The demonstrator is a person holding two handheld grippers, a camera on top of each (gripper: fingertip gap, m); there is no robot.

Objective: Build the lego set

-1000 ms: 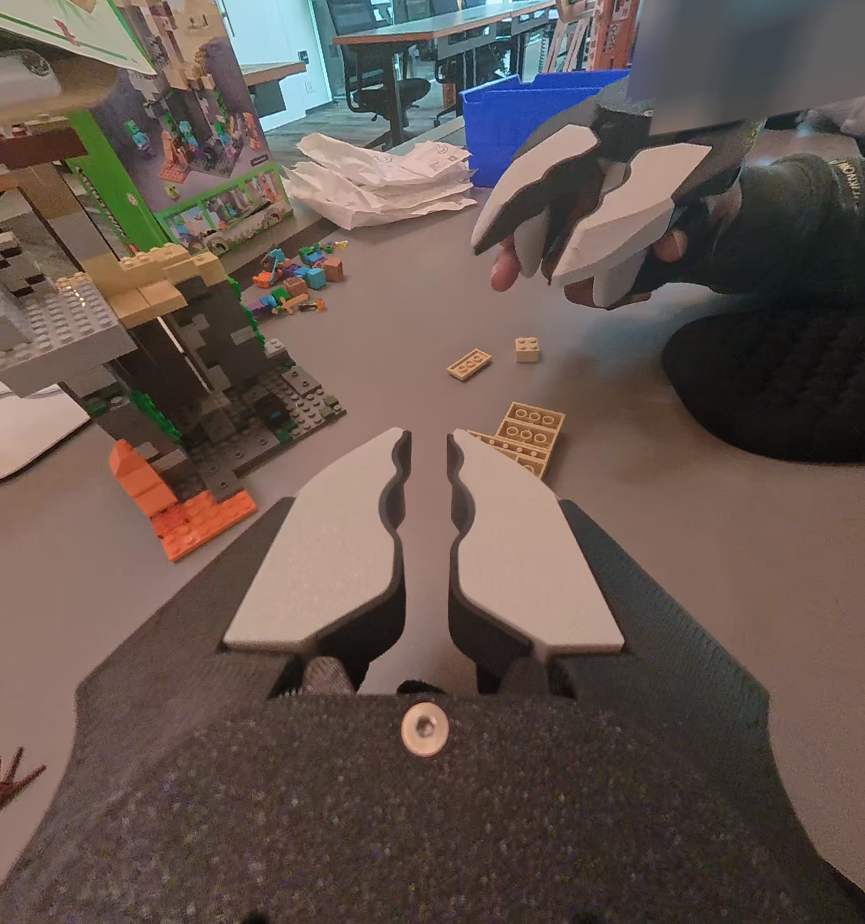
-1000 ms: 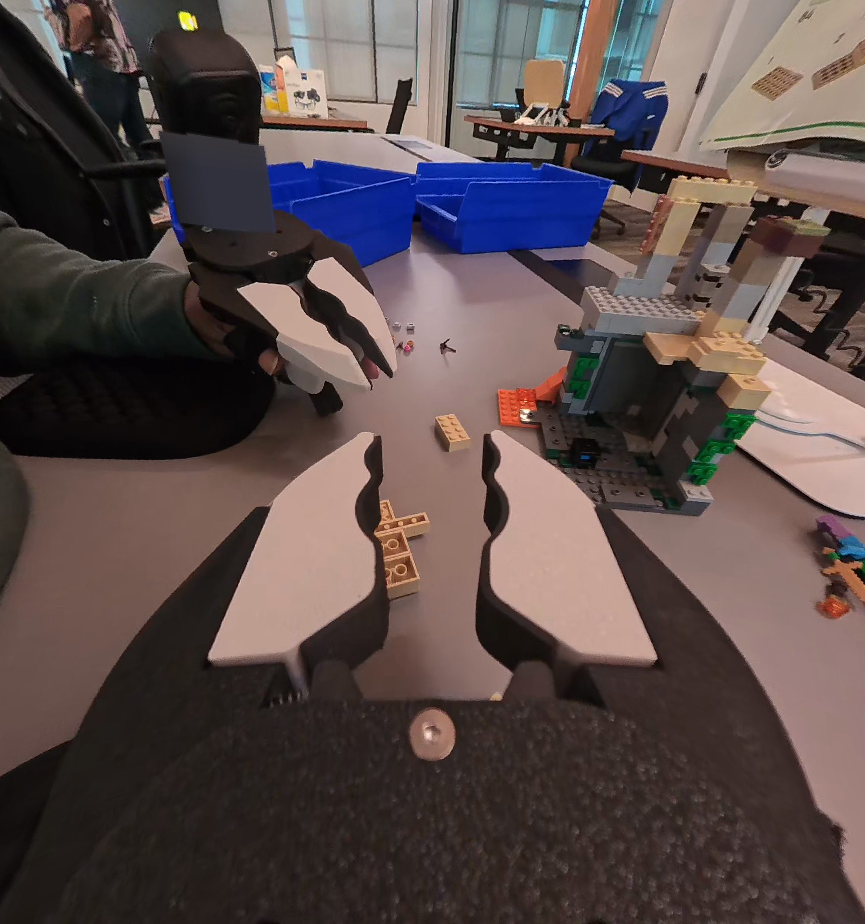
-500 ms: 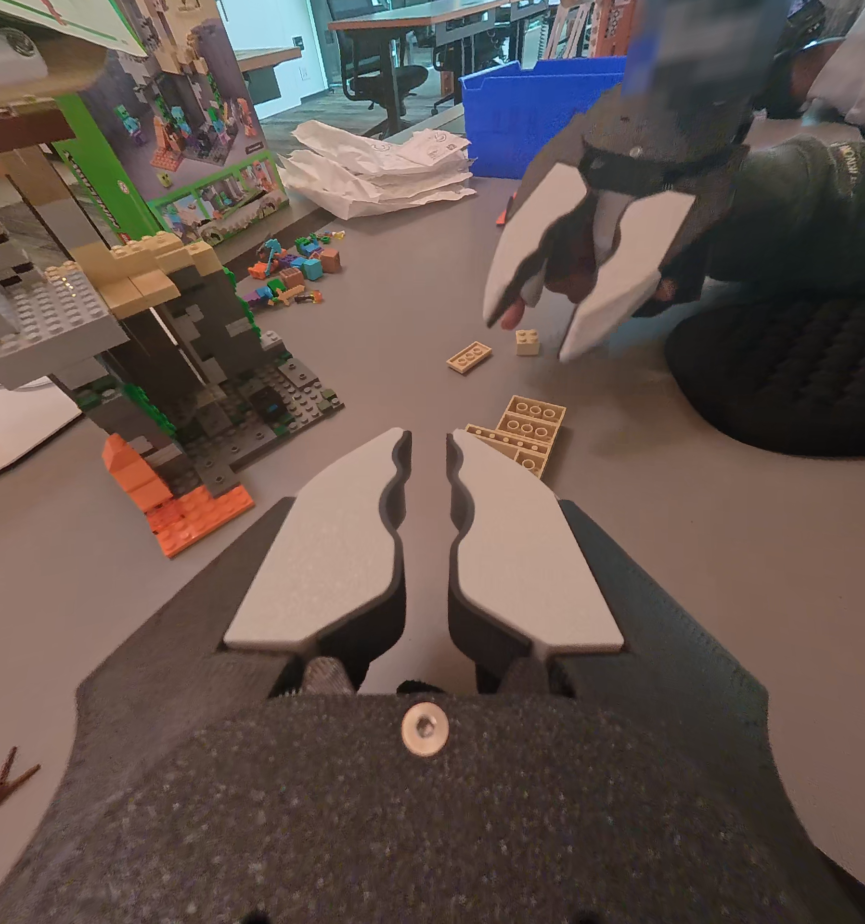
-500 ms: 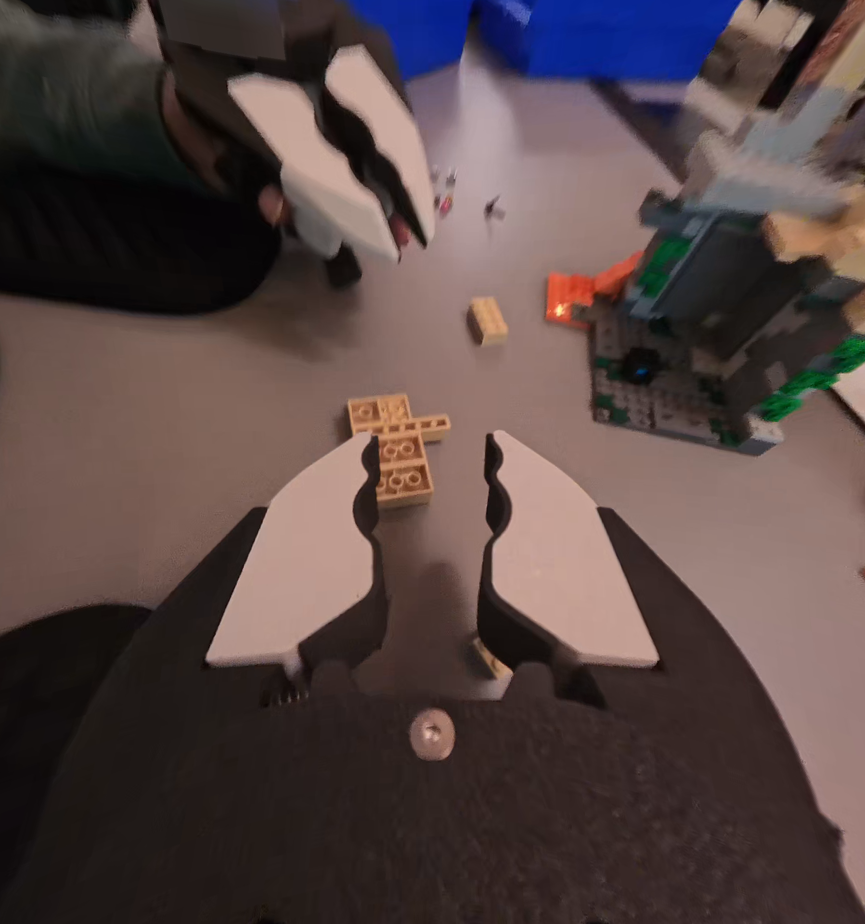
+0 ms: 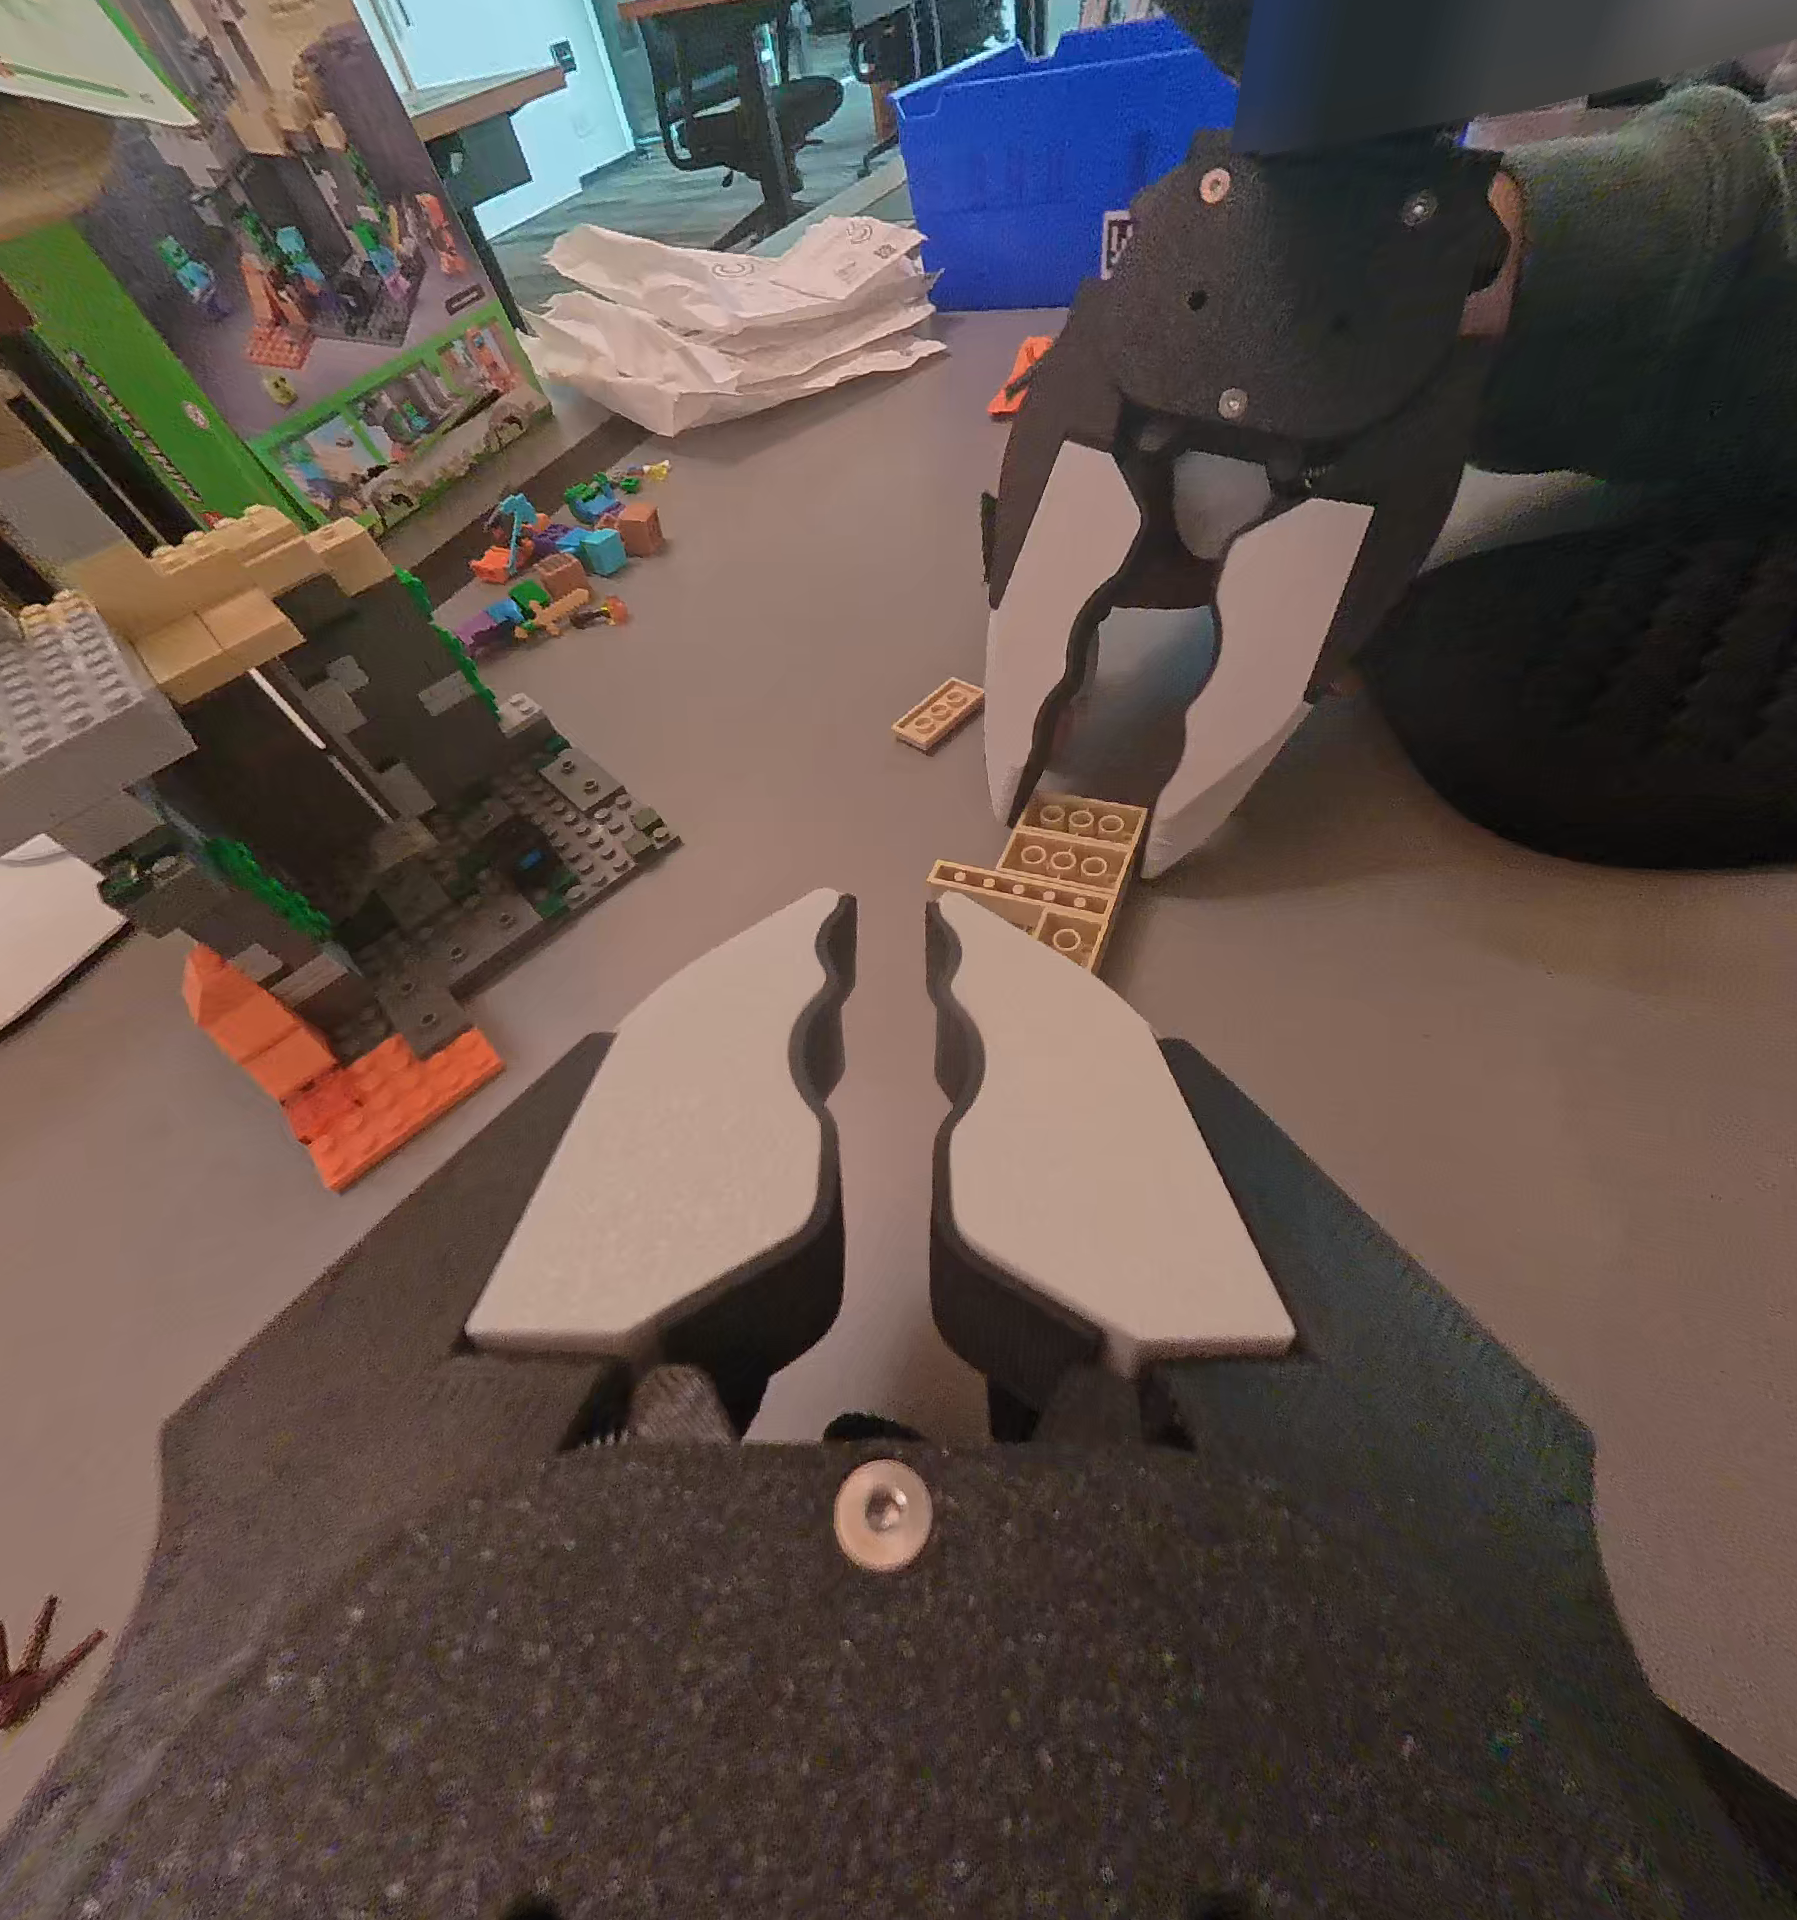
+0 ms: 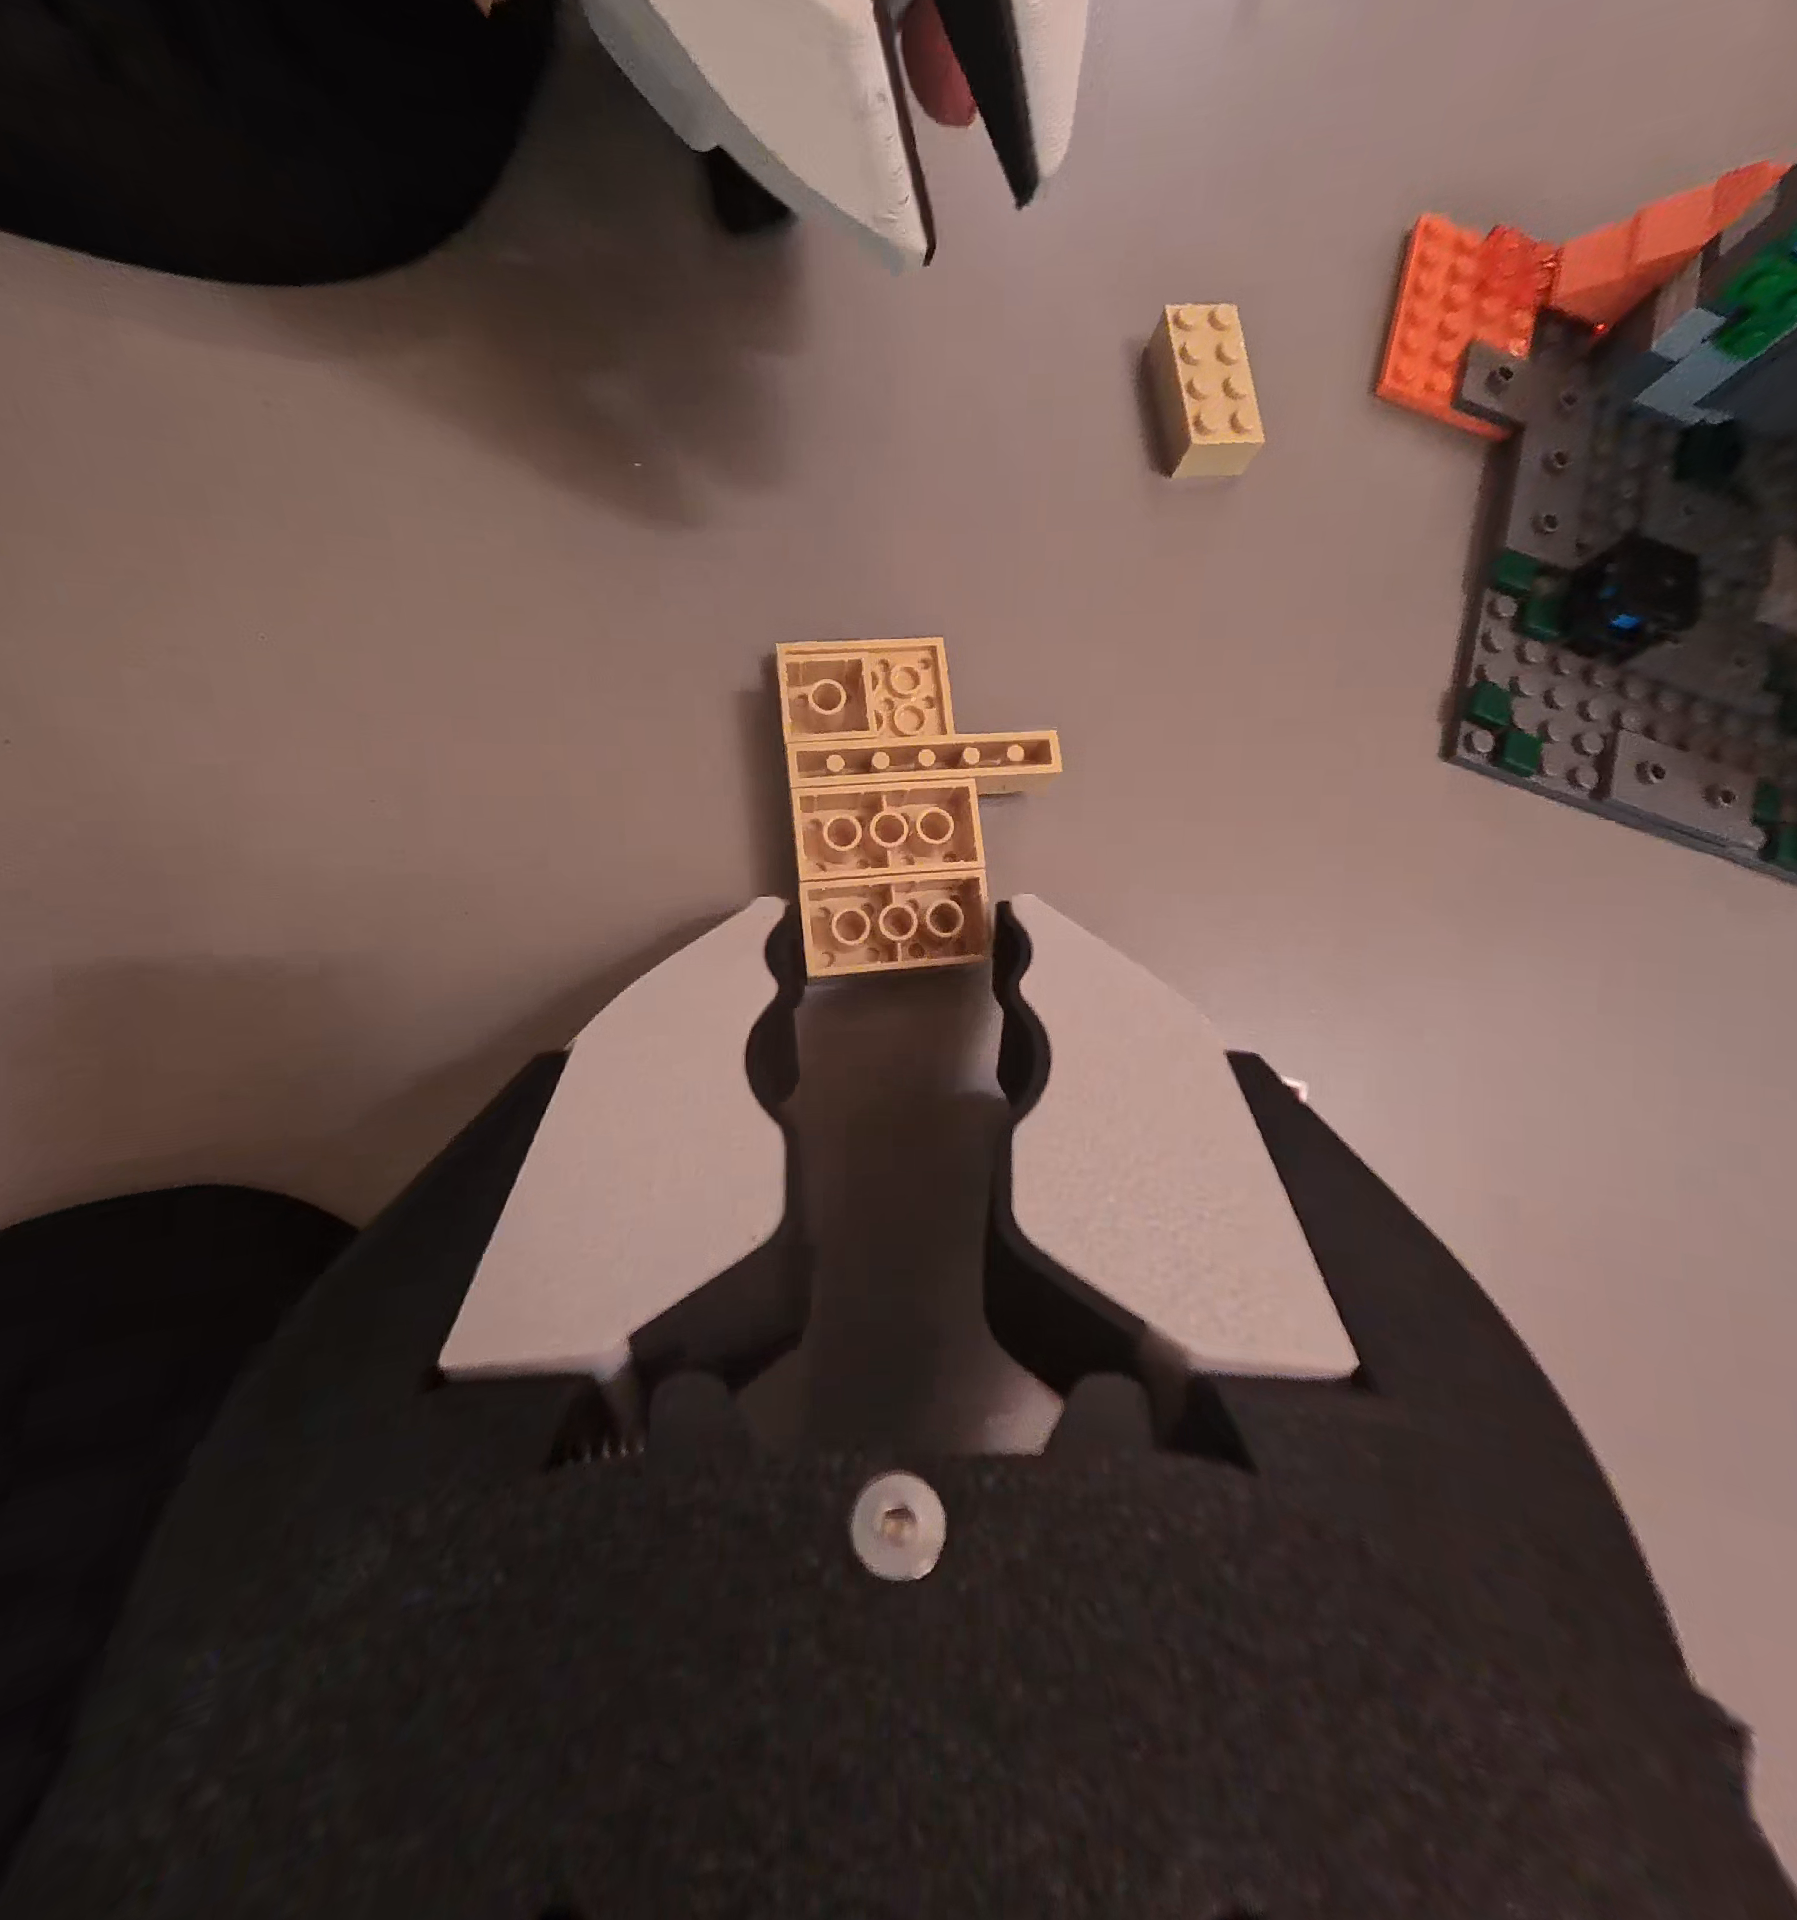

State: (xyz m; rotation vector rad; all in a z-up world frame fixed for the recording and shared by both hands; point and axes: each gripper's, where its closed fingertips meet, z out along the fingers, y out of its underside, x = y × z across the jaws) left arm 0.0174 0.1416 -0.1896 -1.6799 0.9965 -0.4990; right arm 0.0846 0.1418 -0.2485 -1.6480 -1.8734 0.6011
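A tan assembly [image 6: 894, 831] of bricks joined studs-down lies on the grey table; it also shows in the left wrist view [image 5: 1060, 873]. My right gripper [image 6: 889, 920] is open and points down at it, with one fingertip on each side of its nearest brick, very close or just touching. It shows from the left wrist view [image 5: 1081, 836] too. My left gripper [image 5: 889, 914] is empty, its jaws only slightly apart, just short of the assembly's other end. It shows at the top of the right wrist view [image 6: 972, 223]. The partly built model [image 5: 302, 727] stands to the left.
A loose tan brick [image 6: 1206, 390] lies near the model's orange plate [image 6: 1445, 312]. A tan plate [image 5: 938, 714] lies beyond the assembly. A black pad [image 5: 1652, 675], set box [image 5: 333, 312], paper bags [image 5: 748, 322], blue bin [image 5: 1050, 177] and small coloured pieces [image 5: 561, 561] ring the area. Tip to tip, the grippers are about 10 cm apart. The partly built model [image 5: 302, 727] is about equally far from each gripper, around 20 cm.
My right gripper has tipped downward and dropped over the tan assembly, so its fingers now straddle the near brick. My left gripper has barely moved.
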